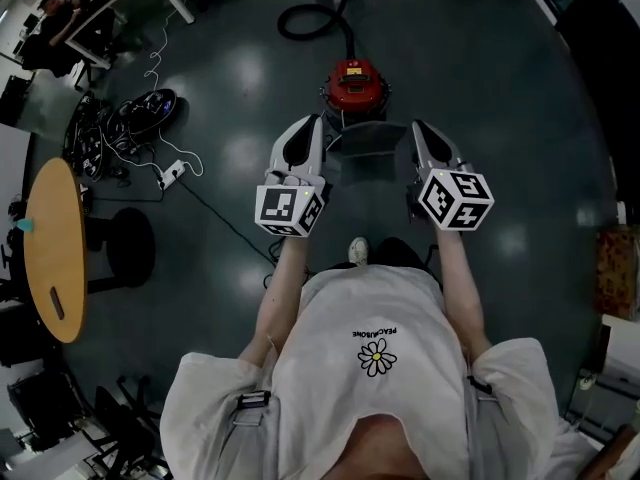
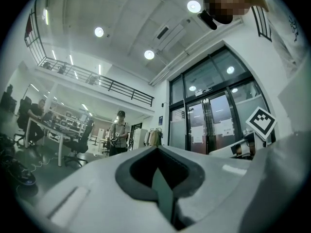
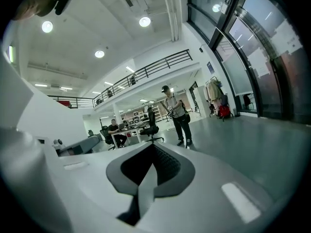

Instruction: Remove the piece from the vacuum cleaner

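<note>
Red vacuum cleaner (image 1: 355,83) sitting on dark floor (image 1: 520,118), just beyond both gripper tips; black hose (image 1: 320,18) curling farther out. Grey part (image 1: 367,138) showing between the two tips, on vacuum's near side; cannot tell whether attached. Left gripper (image 1: 310,128) (image 2: 158,154) pressing jaws fully together, gripping nothing. Right gripper (image 1: 420,128) (image 3: 153,149) doing likewise, empty. Both hovering level, side by side.
</note>
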